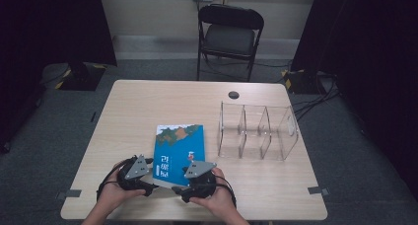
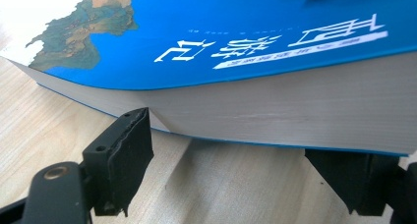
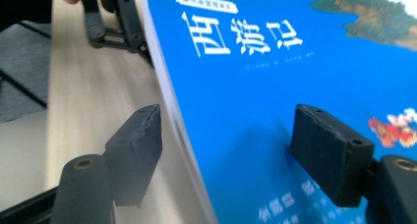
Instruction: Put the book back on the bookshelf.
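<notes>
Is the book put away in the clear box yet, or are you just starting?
Just starting, it seems. The book lies on the table, and the clear box beside it stands empty. Both open grippers, left and right, are at the book's near edge. Gripping, lifting and, probably, slotting it in are left.

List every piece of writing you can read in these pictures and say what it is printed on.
"西游记": large white title on the blue cover of the book, read in the right gripper view.
Small white line in a box above the title: too small to read.
Small line under the title: blurred.
Pale characters at the cover's near edge: blurred, cut off.
Clear plastic organizer: no writing seen.
</notes>
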A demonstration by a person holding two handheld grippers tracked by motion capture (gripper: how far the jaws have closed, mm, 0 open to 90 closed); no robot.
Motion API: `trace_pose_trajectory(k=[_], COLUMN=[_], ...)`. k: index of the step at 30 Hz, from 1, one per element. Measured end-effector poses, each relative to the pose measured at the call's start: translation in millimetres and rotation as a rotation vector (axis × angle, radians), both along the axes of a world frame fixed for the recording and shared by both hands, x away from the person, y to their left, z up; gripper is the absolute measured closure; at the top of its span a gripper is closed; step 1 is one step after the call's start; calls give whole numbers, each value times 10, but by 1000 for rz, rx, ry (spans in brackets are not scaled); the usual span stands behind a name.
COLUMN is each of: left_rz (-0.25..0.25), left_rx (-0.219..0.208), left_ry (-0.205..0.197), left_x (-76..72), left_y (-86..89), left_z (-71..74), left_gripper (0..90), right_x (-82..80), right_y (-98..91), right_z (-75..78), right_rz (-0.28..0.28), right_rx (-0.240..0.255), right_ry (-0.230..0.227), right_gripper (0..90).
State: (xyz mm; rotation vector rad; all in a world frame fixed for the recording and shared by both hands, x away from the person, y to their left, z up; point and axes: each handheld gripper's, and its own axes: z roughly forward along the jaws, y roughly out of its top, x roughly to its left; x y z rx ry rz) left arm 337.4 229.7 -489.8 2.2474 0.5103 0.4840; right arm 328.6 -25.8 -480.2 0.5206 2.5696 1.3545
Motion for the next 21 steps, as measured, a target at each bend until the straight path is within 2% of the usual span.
trace_pose_trajectory(k=[4, 5, 8, 10, 12, 21], left_rz=[2, 2, 12, 12, 12, 4], left_rx=[-7, -5, -13, -13, -16, 0], left_ry=[4, 2, 16, 16, 19, 19], left_x=[-3, -1, 2, 3, 6, 3], left_y=[-8, -6, -10, -13, -10, -17], left_z=[-9, -8, 5, 5, 0, -9], left_gripper=[179, 179, 176, 170, 170, 165], right_x=[-3, 2, 29, 35, 34, -5], right_y=[38, 38, 7, -4, -11, -52], right_z=[-25, -23, 14, 29, 45, 151], right_rz=[0, 4, 42, 51, 63, 39], right_rx=[-14, -15, -1, 5, 6, 18], right_ry=[-47, -46, -15, -1, 4, 58], right_gripper=[305, 319, 446, 476, 549, 779])
